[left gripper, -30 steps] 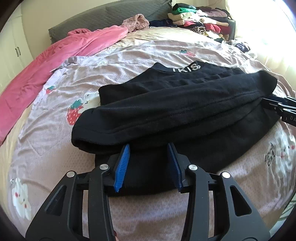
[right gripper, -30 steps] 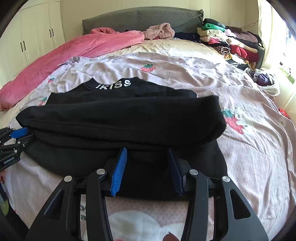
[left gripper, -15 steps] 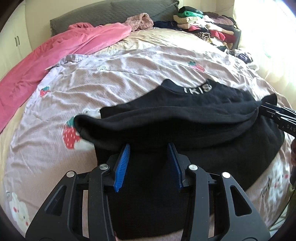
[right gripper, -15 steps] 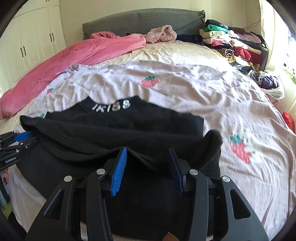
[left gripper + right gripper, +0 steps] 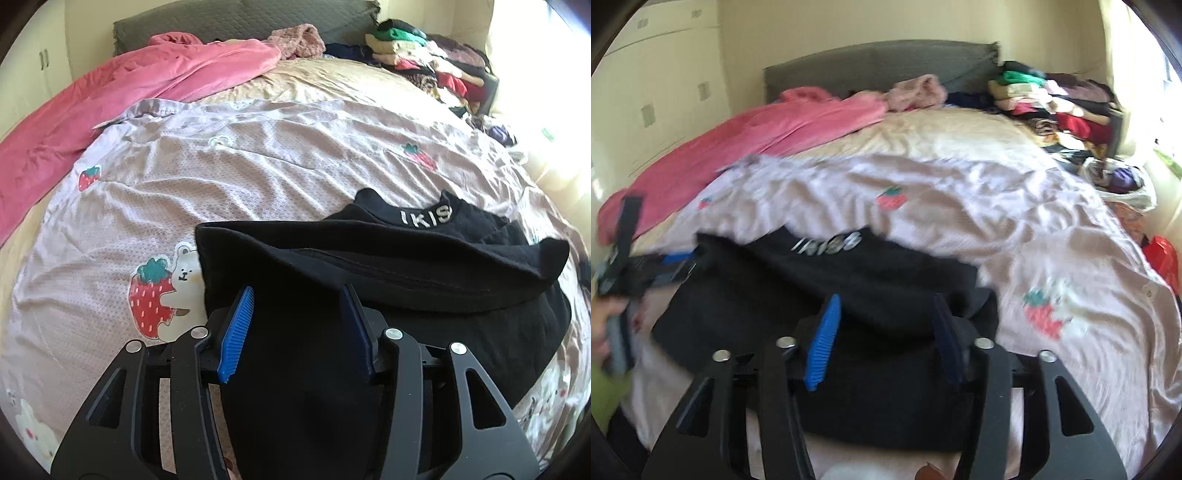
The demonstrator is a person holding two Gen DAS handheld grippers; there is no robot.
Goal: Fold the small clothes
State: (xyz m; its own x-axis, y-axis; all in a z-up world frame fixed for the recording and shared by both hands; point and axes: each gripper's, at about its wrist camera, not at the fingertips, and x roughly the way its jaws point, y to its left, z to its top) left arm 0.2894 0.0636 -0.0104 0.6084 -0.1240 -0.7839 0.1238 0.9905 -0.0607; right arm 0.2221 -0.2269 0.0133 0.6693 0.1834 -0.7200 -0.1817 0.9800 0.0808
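Note:
A black sweater (image 5: 406,258) with white lettering on its collar (image 5: 424,216) lies on the bed, a sleeve folded across its body. My left gripper (image 5: 298,290) has a raised fold of the sweater's lower part between its blue pads, and its jaws are opening. My right gripper (image 5: 885,297) has the other side of that fold between its pads, in a blurred view of the sweater (image 5: 775,295). Its jaws are opening too. In the right wrist view a hand (image 5: 605,321) holds the left gripper (image 5: 628,258) at the sweater's left edge.
The bedsheet (image 5: 258,155) is pale purple with strawberry prints. A pink blanket (image 5: 129,96) lies along the far left. Folded clothes (image 5: 436,62) are piled at the far right, by a grey headboard (image 5: 886,62). A red bag (image 5: 1160,258) sits beside the bed.
Both grippers have carried the sweater's lower part toward the collar. The jaws of both now stand wider. The right wrist view has risen and blurred.

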